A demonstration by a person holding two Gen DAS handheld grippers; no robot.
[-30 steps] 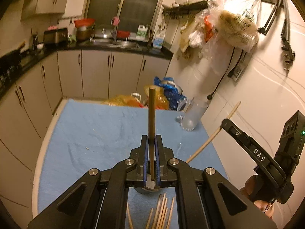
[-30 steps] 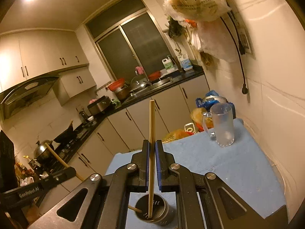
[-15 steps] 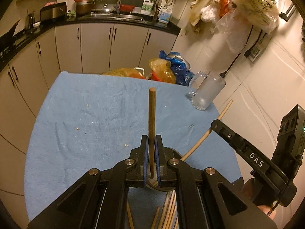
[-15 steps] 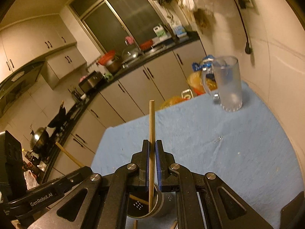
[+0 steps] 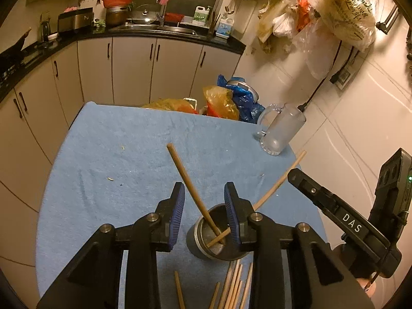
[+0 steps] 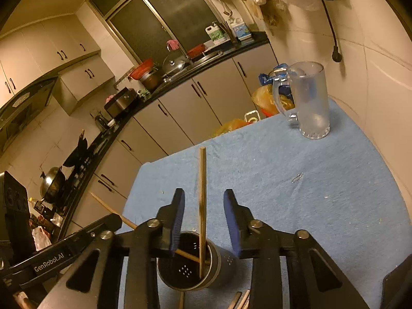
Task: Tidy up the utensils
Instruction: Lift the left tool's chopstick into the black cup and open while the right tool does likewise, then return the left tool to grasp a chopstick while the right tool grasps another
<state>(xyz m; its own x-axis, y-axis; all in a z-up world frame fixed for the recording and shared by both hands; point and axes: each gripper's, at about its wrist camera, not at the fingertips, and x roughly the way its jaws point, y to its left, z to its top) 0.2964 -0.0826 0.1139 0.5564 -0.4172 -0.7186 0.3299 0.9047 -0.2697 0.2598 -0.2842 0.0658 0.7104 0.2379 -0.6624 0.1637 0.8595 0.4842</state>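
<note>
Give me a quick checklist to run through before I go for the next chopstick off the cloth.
1. Left gripper open and free of chopsticks: ok.
2. Right gripper open around its chopstick, not clamping it: ok.
3. Two chopsticks standing in the metal holder: ok, both lean on its rim.
4. Holder upright on the blue cloth: ok.
5. Loose chopsticks within view near the holder: ok, but partly hidden behind the gripper, so the count is unclear.
6. Glass mug away from the work area: ok.
</note>
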